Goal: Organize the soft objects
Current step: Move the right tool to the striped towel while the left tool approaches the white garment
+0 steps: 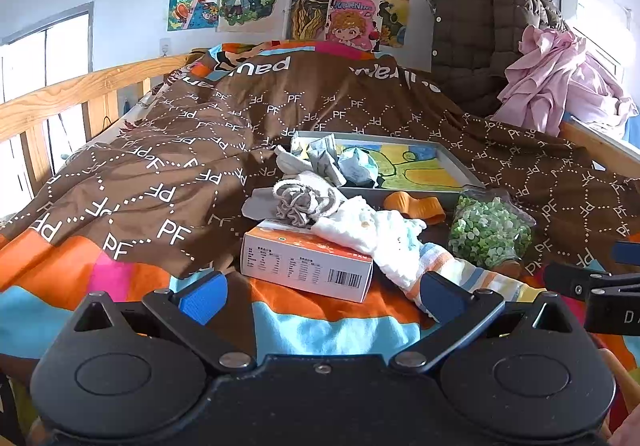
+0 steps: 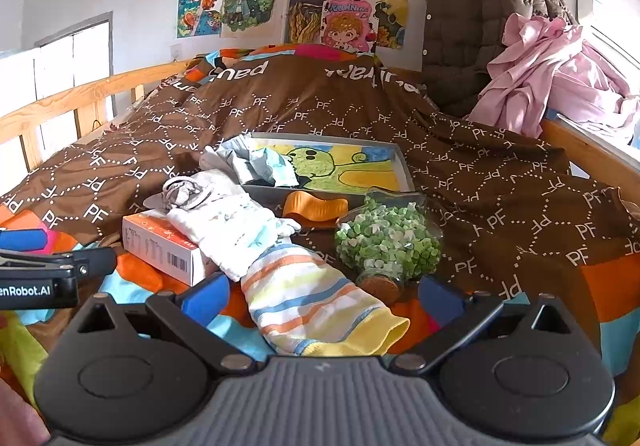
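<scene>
Socks heaped on a bed beside a tray.
Both the left tool [image 1: 320, 298] and right tool [image 2: 320, 296] are held wide open, empty; a striped sock [image 2: 316, 306] is framed between the right fingers.

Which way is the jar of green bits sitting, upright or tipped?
Tipped: the jar lies on its side on the blanket, cork stopper pointing toward the camera.

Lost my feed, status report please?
Left gripper and right gripper open, empty. Striped sock before right gripper, outside grey tray. Glass jar of green beads alongside.
</scene>
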Motion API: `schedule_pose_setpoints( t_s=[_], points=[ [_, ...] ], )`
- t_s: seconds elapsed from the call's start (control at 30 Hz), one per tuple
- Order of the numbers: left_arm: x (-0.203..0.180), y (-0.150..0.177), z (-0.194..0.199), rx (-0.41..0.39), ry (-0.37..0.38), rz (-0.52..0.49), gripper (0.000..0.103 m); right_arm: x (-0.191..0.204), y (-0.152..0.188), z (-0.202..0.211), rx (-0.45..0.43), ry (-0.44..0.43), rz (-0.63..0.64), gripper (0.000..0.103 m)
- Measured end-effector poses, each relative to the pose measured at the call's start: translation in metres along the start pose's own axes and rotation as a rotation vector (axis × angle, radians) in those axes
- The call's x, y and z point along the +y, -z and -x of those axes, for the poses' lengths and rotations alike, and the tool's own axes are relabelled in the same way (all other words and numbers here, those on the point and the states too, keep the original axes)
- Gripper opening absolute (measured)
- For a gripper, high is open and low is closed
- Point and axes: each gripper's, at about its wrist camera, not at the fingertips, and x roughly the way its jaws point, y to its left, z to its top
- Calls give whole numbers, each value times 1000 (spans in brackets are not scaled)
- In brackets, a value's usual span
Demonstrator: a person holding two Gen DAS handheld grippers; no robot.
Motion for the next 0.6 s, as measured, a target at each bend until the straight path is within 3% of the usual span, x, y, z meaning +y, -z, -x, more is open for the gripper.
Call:
schedule_pose_setpoints(
  t_s=[0.6],
  points=[
    [7,-10,-27,36,-20,13,102,-9,-8,-39,142,-107,-80,103]
  ],
)
